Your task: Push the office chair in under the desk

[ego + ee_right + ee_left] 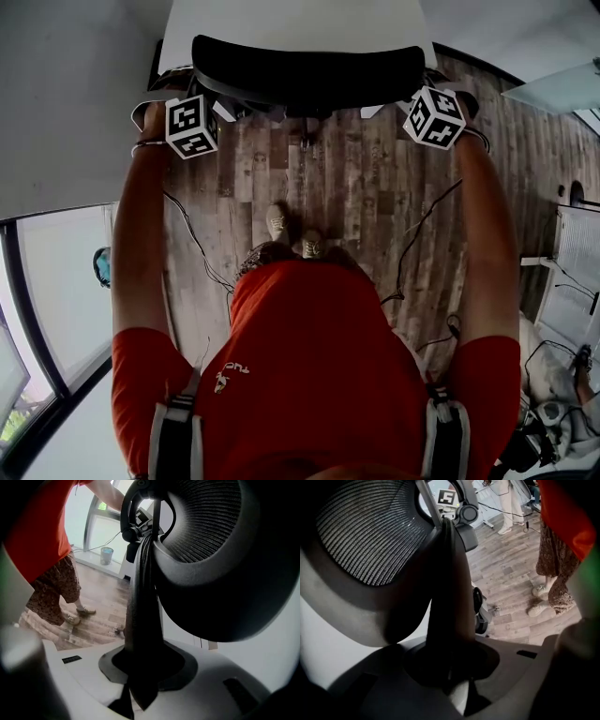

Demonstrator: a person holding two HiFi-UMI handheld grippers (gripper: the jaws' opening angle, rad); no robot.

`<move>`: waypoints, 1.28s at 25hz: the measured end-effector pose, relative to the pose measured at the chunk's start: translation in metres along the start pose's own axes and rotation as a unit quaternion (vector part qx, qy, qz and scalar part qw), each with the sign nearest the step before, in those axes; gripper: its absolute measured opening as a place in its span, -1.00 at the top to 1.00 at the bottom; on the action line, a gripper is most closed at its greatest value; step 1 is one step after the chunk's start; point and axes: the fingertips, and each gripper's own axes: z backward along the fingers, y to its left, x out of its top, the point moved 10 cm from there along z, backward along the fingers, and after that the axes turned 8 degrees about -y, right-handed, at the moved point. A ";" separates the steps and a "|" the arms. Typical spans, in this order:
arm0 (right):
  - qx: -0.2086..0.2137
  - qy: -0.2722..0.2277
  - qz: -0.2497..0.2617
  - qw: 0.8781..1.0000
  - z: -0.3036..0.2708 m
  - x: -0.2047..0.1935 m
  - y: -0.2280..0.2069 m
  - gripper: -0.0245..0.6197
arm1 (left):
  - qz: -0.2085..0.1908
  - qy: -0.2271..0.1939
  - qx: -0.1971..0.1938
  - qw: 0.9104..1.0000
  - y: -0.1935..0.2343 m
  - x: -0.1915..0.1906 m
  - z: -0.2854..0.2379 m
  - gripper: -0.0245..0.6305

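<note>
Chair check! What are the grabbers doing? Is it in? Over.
Left gripper and right gripper shut, at the chair back. Chair back at desk edge. Cables on floor behind it.

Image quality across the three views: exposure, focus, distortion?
Head view: evenly lit, sharp; fisheye bends the floor planks at the edges. Left gripper view: fingers near-black and soft, floor behind sharp. Right gripper view: fingers equally dark, chair back in shadow, window washed out.

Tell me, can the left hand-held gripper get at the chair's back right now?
Probably yes: the left hand-held gripper looks clamped on the top edge of the chair back, nothing in between.
</note>
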 end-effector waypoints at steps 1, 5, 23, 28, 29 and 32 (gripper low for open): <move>0.001 -0.001 0.001 1.000 0.000 -0.003 -0.002 0.59 | -0.001 -0.001 0.002 1.000 0.001 0.002 -0.001 0.67; 0.000 -0.003 0.003 1.000 -0.001 -0.007 -0.006 0.59 | -0.001 0.000 0.003 1.000 0.003 0.004 -0.005 0.67; 0.000 0.011 -0.006 1.000 -0.007 -0.021 -0.019 0.56 | -0.003 -0.013 0.010 1.000 0.009 0.009 -0.016 0.66; -0.014 0.009 0.000 1.000 -0.002 -0.020 -0.010 0.50 | 0.003 -0.008 0.018 1.000 -0.001 0.014 -0.008 0.64; -0.019 0.012 0.003 1.000 -0.001 -0.019 -0.008 0.49 | 0.007 -0.007 0.020 1.000 -0.002 0.014 -0.007 0.62; -0.031 0.022 0.013 0.999 -0.003 -0.018 -0.001 0.39 | 0.022 -0.005 0.023 0.999 -0.009 0.013 -0.004 0.36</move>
